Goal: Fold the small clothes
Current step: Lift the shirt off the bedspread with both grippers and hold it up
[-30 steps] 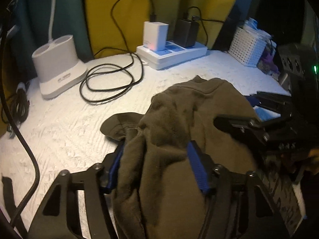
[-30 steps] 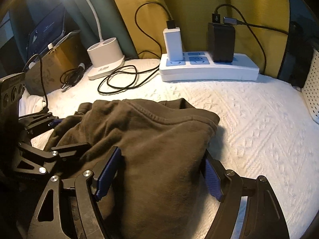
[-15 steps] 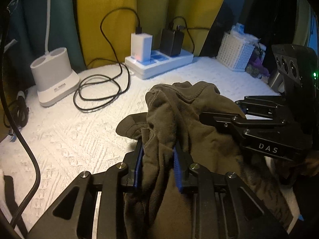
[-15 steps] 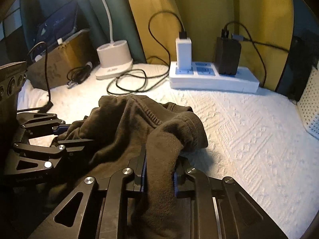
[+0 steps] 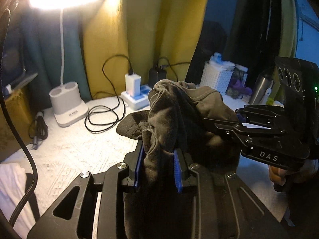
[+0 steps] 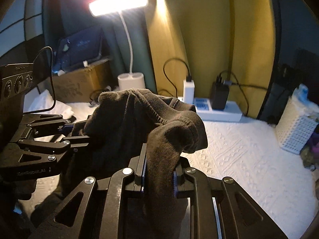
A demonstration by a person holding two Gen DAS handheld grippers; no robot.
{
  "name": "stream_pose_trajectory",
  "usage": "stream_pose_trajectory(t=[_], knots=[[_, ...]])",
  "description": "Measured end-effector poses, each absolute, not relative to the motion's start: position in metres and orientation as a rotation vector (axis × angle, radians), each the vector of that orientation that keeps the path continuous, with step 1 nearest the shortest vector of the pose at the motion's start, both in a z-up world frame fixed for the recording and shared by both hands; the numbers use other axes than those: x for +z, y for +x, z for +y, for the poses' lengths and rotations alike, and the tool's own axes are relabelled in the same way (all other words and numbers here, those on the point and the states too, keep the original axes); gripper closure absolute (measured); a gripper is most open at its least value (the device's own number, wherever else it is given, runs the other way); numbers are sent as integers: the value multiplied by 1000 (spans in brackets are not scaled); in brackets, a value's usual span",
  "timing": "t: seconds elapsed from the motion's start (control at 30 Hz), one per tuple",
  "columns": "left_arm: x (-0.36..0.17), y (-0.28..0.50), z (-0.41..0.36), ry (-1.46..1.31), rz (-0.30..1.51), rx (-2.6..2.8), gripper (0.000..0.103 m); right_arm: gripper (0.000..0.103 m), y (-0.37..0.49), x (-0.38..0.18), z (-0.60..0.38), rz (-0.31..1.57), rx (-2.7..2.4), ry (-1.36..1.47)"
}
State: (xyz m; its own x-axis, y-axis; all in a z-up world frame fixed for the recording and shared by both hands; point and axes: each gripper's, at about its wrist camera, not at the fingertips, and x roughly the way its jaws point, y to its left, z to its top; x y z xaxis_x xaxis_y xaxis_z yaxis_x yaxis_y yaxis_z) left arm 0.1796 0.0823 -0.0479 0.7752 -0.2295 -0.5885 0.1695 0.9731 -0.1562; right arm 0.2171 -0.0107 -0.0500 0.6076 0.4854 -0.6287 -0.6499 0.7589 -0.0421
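Observation:
A small dark olive garment (image 5: pixel 175 107) hangs bunched in the air above the white textured bedspread (image 5: pixel 65 151). My left gripper (image 5: pixel 158 155) is shut on one gathered edge of it, blue pads pressing the cloth. My right gripper (image 6: pixel 159 163) is shut on another bunched edge of the same garment (image 6: pixel 143 115). In the left wrist view the right gripper (image 5: pixel 237 119) reaches in from the right and bites the cloth. The left gripper (image 6: pixel 71 133) shows at the left of the right wrist view, clamped on the garment's far side.
A white power strip (image 6: pixel 217 111) with a white and a black charger stands at the back. A lit desk lamp (image 5: pixel 67 103) with black cables sits left. A white lattice basket (image 6: pixel 297 131) stands at the right. Yellow and teal curtains hang behind.
Both grippers have shut on the garment and lifted it off the bedspread. The views have tilted upward, and the lamp head now shows.

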Motion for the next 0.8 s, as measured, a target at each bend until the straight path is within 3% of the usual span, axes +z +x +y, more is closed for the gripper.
stream_pose_trajectory(t=[0.8], knots=[[42,63,64,-63,383,-212,80,84,83,50,-46,357,658,-262]])
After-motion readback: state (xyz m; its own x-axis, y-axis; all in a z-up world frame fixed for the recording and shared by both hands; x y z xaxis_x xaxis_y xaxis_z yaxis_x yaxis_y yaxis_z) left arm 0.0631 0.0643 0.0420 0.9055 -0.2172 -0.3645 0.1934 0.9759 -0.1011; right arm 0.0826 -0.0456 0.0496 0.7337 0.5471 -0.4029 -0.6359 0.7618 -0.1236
